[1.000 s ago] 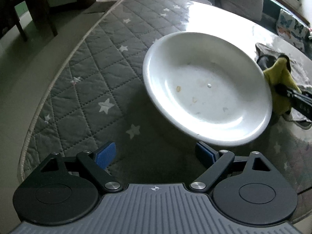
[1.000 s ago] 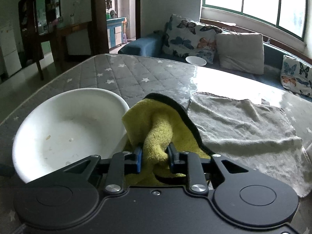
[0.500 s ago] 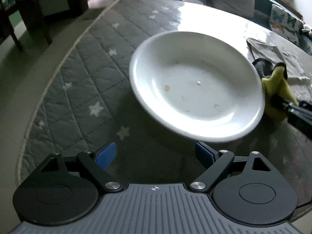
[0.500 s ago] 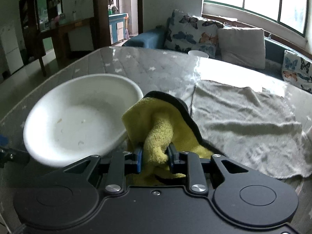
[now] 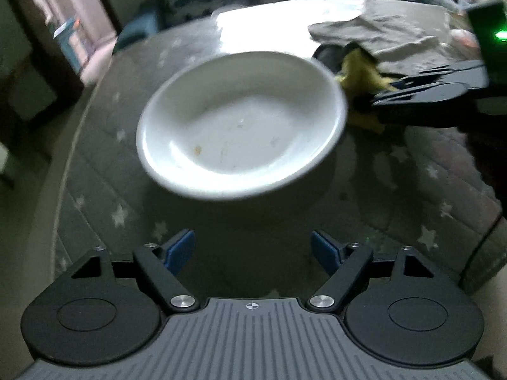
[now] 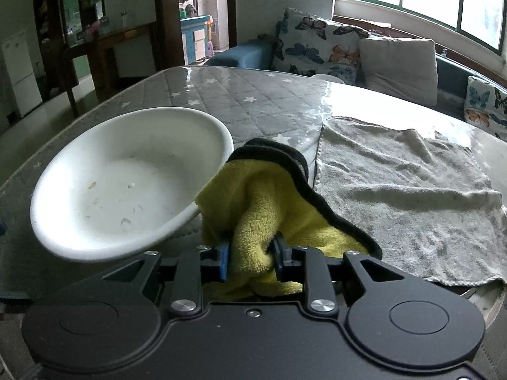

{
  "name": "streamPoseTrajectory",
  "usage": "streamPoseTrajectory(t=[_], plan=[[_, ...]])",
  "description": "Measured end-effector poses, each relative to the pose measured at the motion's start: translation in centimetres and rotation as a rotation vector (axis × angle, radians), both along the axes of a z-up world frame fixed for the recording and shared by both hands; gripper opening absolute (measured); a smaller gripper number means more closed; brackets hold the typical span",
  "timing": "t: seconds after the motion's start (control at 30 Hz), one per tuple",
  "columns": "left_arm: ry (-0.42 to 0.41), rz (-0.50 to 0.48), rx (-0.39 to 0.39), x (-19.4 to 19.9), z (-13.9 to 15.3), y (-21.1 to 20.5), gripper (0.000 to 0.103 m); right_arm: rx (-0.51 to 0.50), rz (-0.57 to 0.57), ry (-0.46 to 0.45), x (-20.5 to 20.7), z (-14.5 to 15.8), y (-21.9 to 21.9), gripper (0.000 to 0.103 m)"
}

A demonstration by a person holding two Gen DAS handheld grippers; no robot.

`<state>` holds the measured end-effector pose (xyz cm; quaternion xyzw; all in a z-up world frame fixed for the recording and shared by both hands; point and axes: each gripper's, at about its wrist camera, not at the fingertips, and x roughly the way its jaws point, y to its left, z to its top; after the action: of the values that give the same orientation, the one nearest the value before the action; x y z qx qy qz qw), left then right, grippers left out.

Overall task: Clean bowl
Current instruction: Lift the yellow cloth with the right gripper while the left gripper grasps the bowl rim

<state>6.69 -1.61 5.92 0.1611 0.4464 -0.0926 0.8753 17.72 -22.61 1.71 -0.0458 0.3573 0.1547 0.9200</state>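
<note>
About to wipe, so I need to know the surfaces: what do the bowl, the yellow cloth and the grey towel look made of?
Bowl: white and smooth with a soft sheen, likely glazed ceramic, possibly melamine; small food specks inside.
Yellow cloth: fuzzy looped pile with a dark bound edge, looks like microfibre terry.
Grey towel: matte, nubby, wrinkled, probably cotton terry.

Left gripper (image 5: pixel 252 249) fingers spread wide, empty; right gripper (image 6: pixel 250 258) fingers clamped (blue pads pinching yellow cloth (image 6: pixel 256 196)).

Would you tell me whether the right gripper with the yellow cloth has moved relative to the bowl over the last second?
Yes. The right gripper and yellow cloth have closed in on the bowl; the cloth now overlaps its rim.
</note>
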Motion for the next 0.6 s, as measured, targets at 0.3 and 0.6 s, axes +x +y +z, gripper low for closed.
streamPoseTrajectory(t=[0.3, 0.6], plan=[[-0.067, -0.097, 0.04, 2.4, -0.6, -2.3, 0.061, -0.007, 0.011, -0.021, 0.2, -0.2, 0.2, 0.028], [0.013, -0.196, 0.026, 5.1, -3.5, -4.6, 0.032, -0.008, 0.029, -0.025, 0.4, -0.3, 0.2, 0.028]])
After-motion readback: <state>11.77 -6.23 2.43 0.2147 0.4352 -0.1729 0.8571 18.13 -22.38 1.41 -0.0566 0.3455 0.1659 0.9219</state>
